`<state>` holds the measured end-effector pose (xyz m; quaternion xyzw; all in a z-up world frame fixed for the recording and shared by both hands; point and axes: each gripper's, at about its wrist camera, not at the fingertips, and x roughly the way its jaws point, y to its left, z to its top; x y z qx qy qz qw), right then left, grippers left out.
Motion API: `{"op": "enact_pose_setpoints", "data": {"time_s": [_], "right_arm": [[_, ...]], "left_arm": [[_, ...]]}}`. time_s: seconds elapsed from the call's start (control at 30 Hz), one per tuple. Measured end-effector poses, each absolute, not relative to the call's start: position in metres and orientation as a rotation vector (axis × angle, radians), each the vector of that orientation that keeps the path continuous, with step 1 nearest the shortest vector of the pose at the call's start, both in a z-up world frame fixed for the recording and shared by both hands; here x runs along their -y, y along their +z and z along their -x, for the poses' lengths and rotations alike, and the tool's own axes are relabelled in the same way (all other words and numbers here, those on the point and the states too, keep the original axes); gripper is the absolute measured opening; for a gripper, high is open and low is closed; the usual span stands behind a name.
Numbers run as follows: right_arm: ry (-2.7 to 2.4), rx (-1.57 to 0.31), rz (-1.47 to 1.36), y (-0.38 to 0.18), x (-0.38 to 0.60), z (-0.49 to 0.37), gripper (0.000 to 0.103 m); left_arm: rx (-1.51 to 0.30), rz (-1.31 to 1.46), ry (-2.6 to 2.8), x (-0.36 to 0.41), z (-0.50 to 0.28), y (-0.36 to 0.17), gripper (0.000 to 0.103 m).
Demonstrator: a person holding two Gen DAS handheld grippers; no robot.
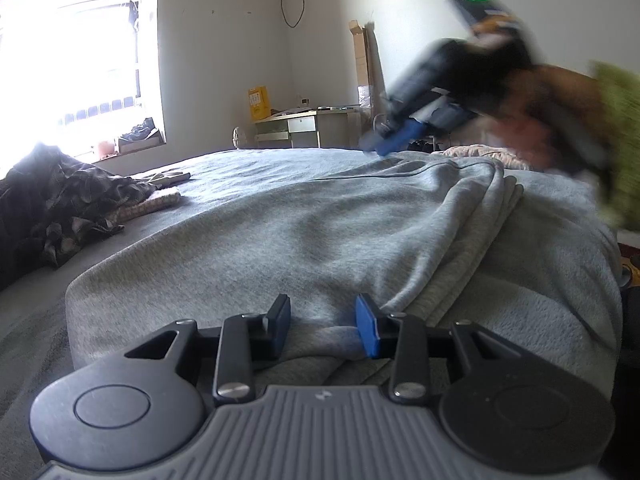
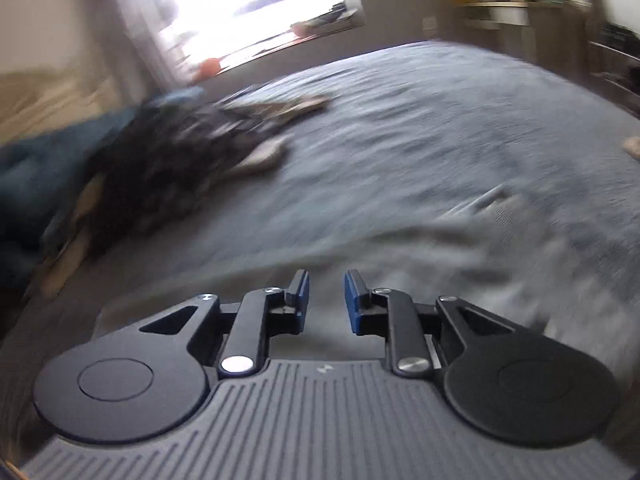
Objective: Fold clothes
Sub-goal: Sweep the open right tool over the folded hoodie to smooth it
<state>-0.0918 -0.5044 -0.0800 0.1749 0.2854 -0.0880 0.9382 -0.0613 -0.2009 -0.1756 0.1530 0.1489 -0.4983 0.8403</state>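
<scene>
A light grey sweatshirt [image 1: 300, 220] lies spread on the bed, with a folded layer stacked along its right side. My left gripper [image 1: 323, 320] sits low at the garment's near edge, and a bunched roll of grey fabric fills the gap between its pads, so it is shut on the cloth. In the left wrist view my right gripper [image 1: 380, 142] is a blur above the far edge of the sweatshirt, held by a hand in a green sleeve [image 1: 618, 140]. The right wrist view shows the right gripper [image 2: 327, 288] open over the grey fabric [image 2: 440, 248], with nothing between its pads.
The bed has a grey-blue sheet [image 1: 260, 168]. A heap of dark patterned clothes [image 1: 68, 200] lies at its left, also blurred in the right wrist view [image 2: 168, 160]. A desk [image 1: 304, 126] and a tall cardboard box [image 1: 362, 60] stand by the far wall.
</scene>
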Motion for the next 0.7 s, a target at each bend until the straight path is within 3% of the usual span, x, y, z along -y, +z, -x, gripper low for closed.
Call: {"op": "enact_pose_setpoints", "data": {"time_s": [0.13,0.33,0.47,0.53,0.7], "right_arm": [[-0.273,-0.72,-0.165,-0.118,0.492,0.129,0.02],[-0.316,-0.543,-0.209,-0.093,0.489,0.168,0.024],[-0.283,-0.622,-0.153,-0.122,0.472,0.17,0.026],[-0.338,-0.615,-0.192,-0.122,0.471,0.178,0.026],[-0.191,-0.434,-0.258,-0.078,0.433,0.189,0.027]], "left_arm": [[-0.31,-0.331,-1.049,0.202,0.063,-0.175,0.038],[-0.312,-0.331,-1.046,0.202,0.062,-0.175,0.039],[-0.317,-0.323,-1.045,0.201,0.06,-0.173,0.041],[-0.322,-0.32,-1.033,0.2,0.061,-0.169,0.048],[-0.317,-0.324,-1.027,0.185,0.076,-0.152,0.054]]}}
